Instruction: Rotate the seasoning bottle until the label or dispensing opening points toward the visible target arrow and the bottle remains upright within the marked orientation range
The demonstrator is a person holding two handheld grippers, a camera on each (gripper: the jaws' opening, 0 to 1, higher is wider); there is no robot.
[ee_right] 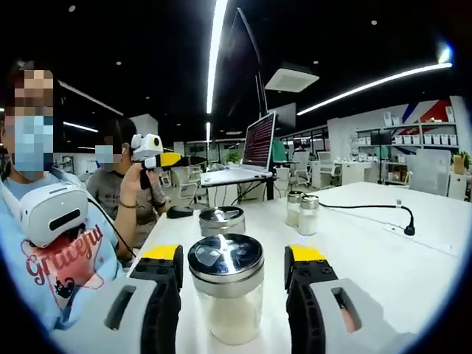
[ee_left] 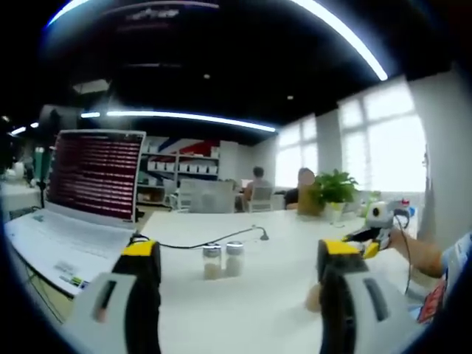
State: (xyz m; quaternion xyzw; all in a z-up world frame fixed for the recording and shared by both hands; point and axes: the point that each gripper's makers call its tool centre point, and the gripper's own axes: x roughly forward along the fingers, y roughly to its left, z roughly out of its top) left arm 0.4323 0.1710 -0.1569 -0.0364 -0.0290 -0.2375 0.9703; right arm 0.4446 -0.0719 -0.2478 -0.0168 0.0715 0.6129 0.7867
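Observation:
A glass seasoning jar (ee_right: pixel 226 291) with a shiny metal lid stands upright on the white table (ee_right: pixel 369 251), holding pale powder. My right gripper (ee_right: pixel 234 253) is open, one jaw on each side of the jar, with a small gap on the right. A second lidded jar (ee_right: pixel 223 220) stands just behind it. Two small shakers (ee_right: pixel 302 211) stand further back, and the same shakers (ee_left: pixel 223 259) appear beyond my left gripper (ee_left: pixel 240 251), which is open and holds nothing. The right gripper (ee_left: pixel 375 221) appears at the right, in a hand. The left gripper (ee_right: pixel 156 156) is held up at the left.
An open laptop (ee_left: pixel 92 184) sits at the table's left, with a black cable (ee_left: pixel 199 243) running past the shakers. A black mouse (ee_right: pixel 179 212) lies near the far jar. A potted plant (ee_left: pixel 335 188) and seated people are further back. A person (ee_right: pixel 51 236) stands close at the left.

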